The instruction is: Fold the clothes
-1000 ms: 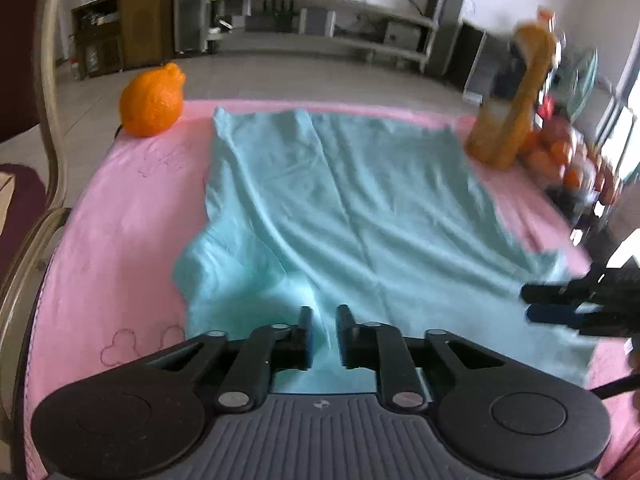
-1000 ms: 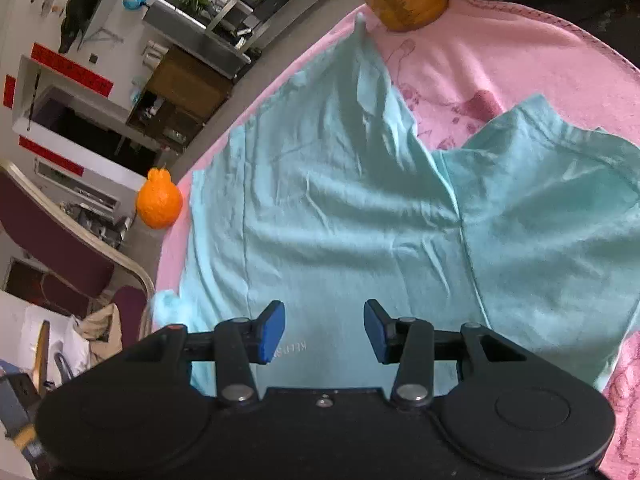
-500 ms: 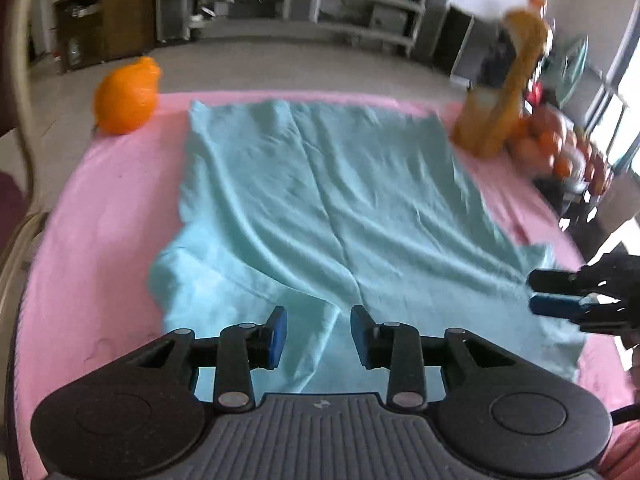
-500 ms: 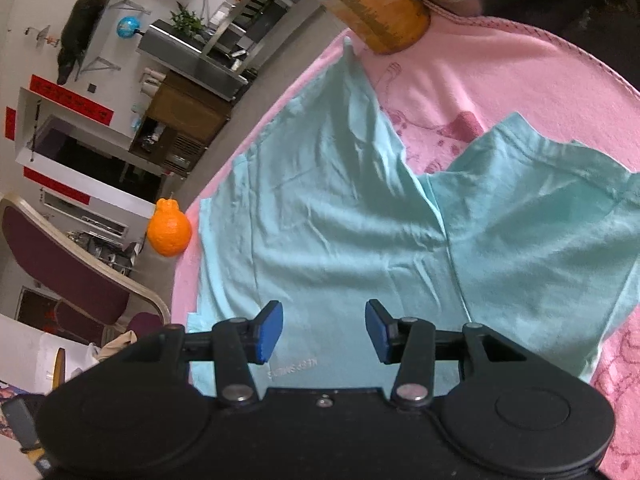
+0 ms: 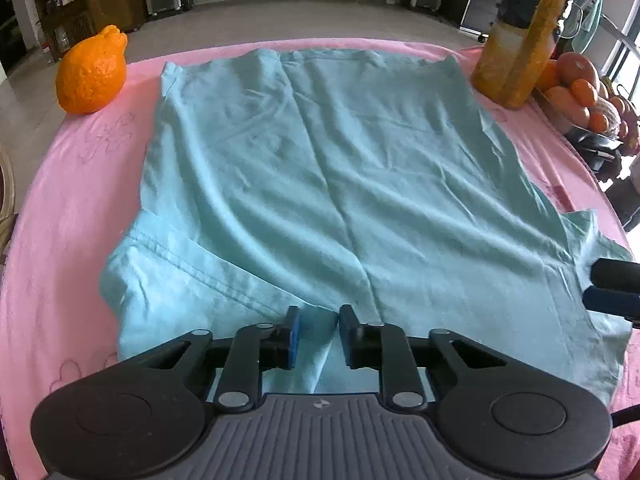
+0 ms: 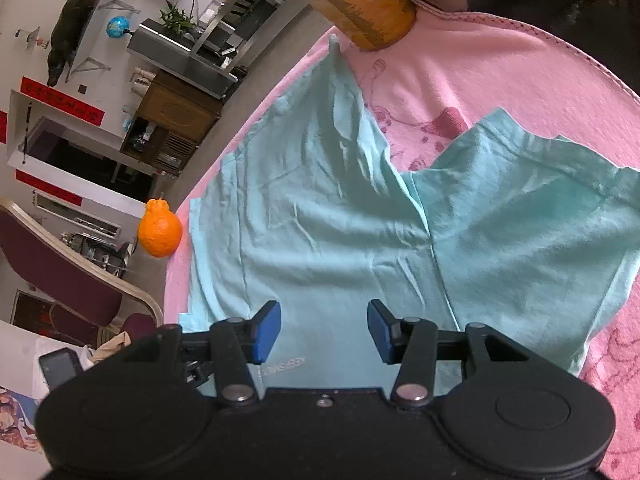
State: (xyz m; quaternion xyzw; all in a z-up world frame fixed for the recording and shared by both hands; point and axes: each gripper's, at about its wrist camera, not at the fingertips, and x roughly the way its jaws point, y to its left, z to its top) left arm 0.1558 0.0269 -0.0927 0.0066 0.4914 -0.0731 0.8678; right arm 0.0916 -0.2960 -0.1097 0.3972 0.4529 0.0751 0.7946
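A light teal T-shirt (image 5: 336,184) lies spread flat on a pink cloth (image 5: 72,216), hem at the far side, both sleeves out near me. My left gripper (image 5: 319,336) is open and empty just above the near edge of the shirt, by the left sleeve (image 5: 160,280). My right gripper (image 6: 323,330) is open and empty above the shirt (image 6: 320,220), close over a small printed text. Its fingers (image 5: 612,288) show at the right edge of the left wrist view, by the right sleeve (image 6: 532,220).
A large orange citrus fruit (image 5: 91,76) sits on the pink cloth at the far left. A tall amber jug (image 5: 520,40) stands at the far right corner, with a bowl of fruit (image 5: 580,88) beside it. A chair (image 6: 72,264) stands left of the table.
My left gripper has opened from nearly shut to open and moved a little nearer over the shirt's near edge. My right gripper stays open and has shifted slightly.
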